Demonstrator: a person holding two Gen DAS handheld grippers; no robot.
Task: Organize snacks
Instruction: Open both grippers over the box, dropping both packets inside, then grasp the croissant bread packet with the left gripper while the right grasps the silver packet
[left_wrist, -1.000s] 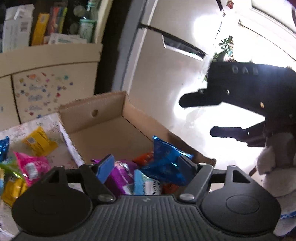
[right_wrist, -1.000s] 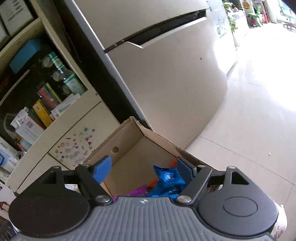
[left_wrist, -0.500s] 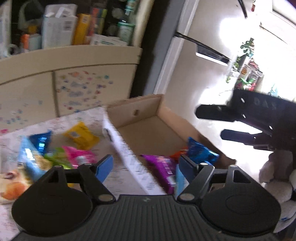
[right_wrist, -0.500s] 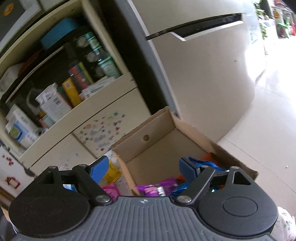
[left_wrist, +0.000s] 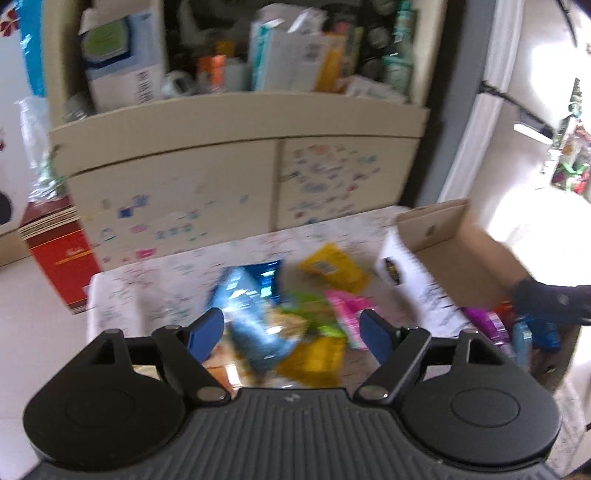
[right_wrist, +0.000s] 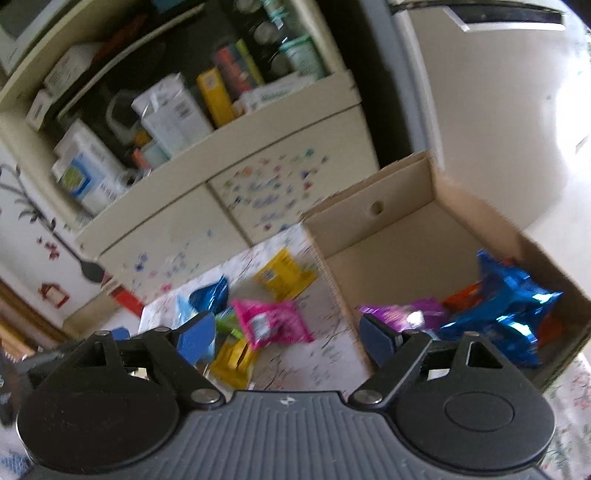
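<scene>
Your left gripper (left_wrist: 291, 330) is hanging over the loose snack pile at the centre of its frame, jaws opening with nothing pinched between them; the packets only show through the gap from below. Your right gripper (right_wrist: 286, 334) is likewise opening and empty, its right blue finger (right_wrist: 376, 338) lying just over the near left wall of the cardboard box (right_wrist: 369, 225). The box is sitting at the right side of both frames, top open, on the patterned tablecloth (left_wrist: 155, 280). A shiny blue bag (right_wrist: 506, 306), a purple packet (right_wrist: 402, 312) and an orange one (right_wrist: 465, 295) are crowding its near right corner; the far half of the box floor is showing bare. Outside the box, to its left, a yellow packet (right_wrist: 284, 275), a pink packet (right_wrist: 269, 321), a light blue bag (left_wrist: 255, 321), a dark blue foil one (right_wrist: 210, 295) and a green one (left_wrist: 314, 310) are lying heaped, several overlapping; blur is hiding their exact edges. A bare strip of cloth is running between the pink packet and the box wall. The cloth's left edge is dropping away at lower left of the left wrist frame, near a red box (left_wrist: 68, 266) on the floor. A cream cabinet (left_wrist: 236, 155) with stickered doors is standing close behind the table, filling the upper frame.
</scene>
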